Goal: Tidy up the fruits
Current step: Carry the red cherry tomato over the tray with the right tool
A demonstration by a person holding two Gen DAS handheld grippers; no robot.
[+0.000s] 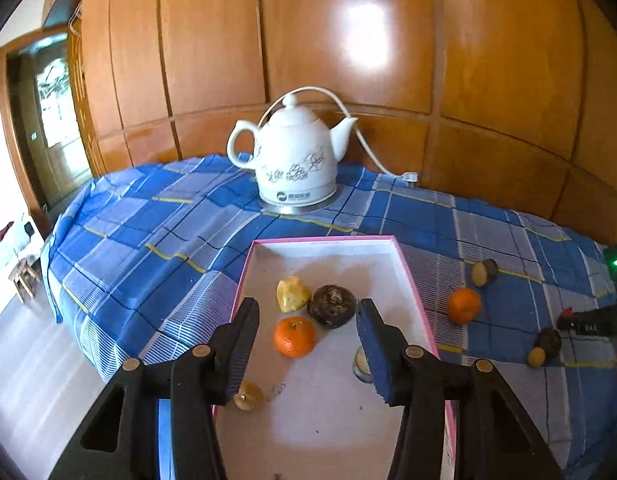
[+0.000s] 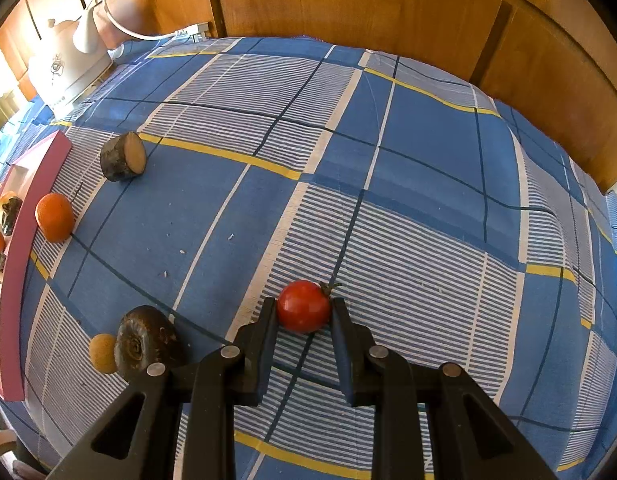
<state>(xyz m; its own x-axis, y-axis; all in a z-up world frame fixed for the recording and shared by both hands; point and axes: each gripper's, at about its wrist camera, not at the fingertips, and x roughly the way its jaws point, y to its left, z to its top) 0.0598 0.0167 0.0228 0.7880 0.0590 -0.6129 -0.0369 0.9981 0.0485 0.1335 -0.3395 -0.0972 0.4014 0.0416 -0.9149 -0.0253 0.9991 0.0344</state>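
A pink-rimmed white tray [image 1: 324, 239] lies on the blue checked cloth. In it are a mandarin [image 1: 295, 336], a dark round fruit [image 1: 331, 306], a yellow chunk [image 1: 293, 294] and a small yellowish piece [image 1: 248, 396]. My left gripper [image 1: 307, 306] hovers over the tray, open, with nothing between its fingers. My right gripper [image 2: 304, 304] points down at the cloth, shut on a red tomato [image 2: 304, 308]. Loose on the cloth are a second mandarin [image 2: 54, 216], a cut dark piece [image 2: 123, 157], and a dark fruit [image 2: 148, 342] beside a small yellow one [image 2: 102, 353].
A white ceramic kettle [image 1: 294, 160] with a white cord stands at the back of the cloth, against the wooden panel wall. The tray's pink side [image 2: 20, 260] runs along the left of the right wrist view. The cloth drops off at the left edge toward the floor.
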